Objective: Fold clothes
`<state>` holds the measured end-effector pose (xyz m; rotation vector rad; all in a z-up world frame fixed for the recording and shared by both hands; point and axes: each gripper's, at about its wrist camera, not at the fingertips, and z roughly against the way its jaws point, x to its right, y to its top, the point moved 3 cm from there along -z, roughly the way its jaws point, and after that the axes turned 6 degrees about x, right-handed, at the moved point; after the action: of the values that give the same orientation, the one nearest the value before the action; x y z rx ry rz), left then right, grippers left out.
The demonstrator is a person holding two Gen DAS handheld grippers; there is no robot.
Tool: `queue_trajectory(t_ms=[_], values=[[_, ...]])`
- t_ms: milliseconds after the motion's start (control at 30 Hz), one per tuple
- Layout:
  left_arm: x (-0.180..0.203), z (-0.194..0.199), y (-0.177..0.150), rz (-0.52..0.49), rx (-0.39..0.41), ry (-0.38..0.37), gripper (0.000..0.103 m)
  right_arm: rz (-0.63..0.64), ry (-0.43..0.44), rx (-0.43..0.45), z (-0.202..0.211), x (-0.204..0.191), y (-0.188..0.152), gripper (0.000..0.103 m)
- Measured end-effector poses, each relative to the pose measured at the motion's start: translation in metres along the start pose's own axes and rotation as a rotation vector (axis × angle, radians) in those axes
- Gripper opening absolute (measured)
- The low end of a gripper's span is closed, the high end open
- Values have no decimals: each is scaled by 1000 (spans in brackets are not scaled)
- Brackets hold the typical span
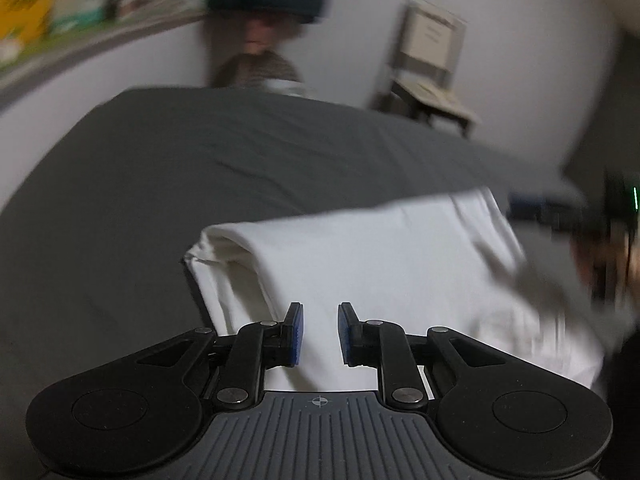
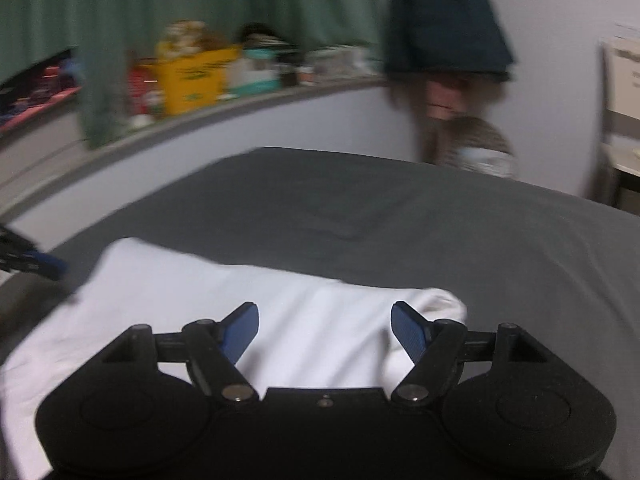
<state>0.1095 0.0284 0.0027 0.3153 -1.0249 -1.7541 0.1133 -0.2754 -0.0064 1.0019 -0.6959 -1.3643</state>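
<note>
A white garment (image 1: 360,264) lies folded over on the dark grey bed sheet (image 1: 180,184). My left gripper (image 1: 320,334) is open, its blue pads a little apart, above the garment's near edge, holding nothing. My right gripper (image 2: 325,330) is open wide and empty, over the garment (image 2: 240,312) near its rolled right end. The right gripper also shows blurred at the right edge of the left wrist view (image 1: 568,216). The left gripper's tip shows at the left edge of the right wrist view (image 2: 32,260).
The grey sheet (image 2: 400,220) runs back to a white wall. A chair (image 1: 428,68) stands at the back right. A shelf with a yellow box (image 2: 192,80) and clutter runs along the left wall, under green curtains (image 2: 200,4). Dark clothing (image 2: 444,16) hangs on the wall.
</note>
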Motion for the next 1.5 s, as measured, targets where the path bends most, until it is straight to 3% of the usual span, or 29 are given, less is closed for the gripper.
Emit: queue_trajectory(t_ms=[100,200,267,300,400,500,667,733,967,1100,1267,1300,1467,1500], values=[[-16,-11,7,133,18,32,20,49,-84,-20,-8,4,-8,76],[-25,-25,10,198,5,75,23,73,-125,-32,-13,10,-10,81],[-32,-35,13,224,-31,110,65,36,-128,-32,-14,14,-6,85],[-36,-39,13,245,-43,133,103,10,-131,-36,-16,15,-3,87],[-50,-54,19,298,-51,151,103,-71,-142,-45,-22,24,8,90],[-57,-67,28,288,-61,177,103,-108,-151,-85,-36,32,22,91],[-70,-98,35,308,-148,148,103,-173,-158,-115,-55,50,34,93],[-73,-111,34,280,-167,191,103,-206,-161,-115,-58,61,28,93],[-92,-146,27,411,-104,128,103,-478,-22,-114,-53,114,6,90],[-92,-165,20,419,-102,114,103,-595,53,-127,-58,132,-2,90],[-88,-179,22,396,-83,126,103,-501,77,-123,-65,125,-7,87],[-83,-180,24,366,-93,138,103,-496,88,-117,-66,122,-9,82],[-58,-196,27,225,-114,199,103,-359,87,-101,-69,99,-11,80],[-55,-199,27,207,-112,208,102,-309,77,-108,-68,93,-10,72]])
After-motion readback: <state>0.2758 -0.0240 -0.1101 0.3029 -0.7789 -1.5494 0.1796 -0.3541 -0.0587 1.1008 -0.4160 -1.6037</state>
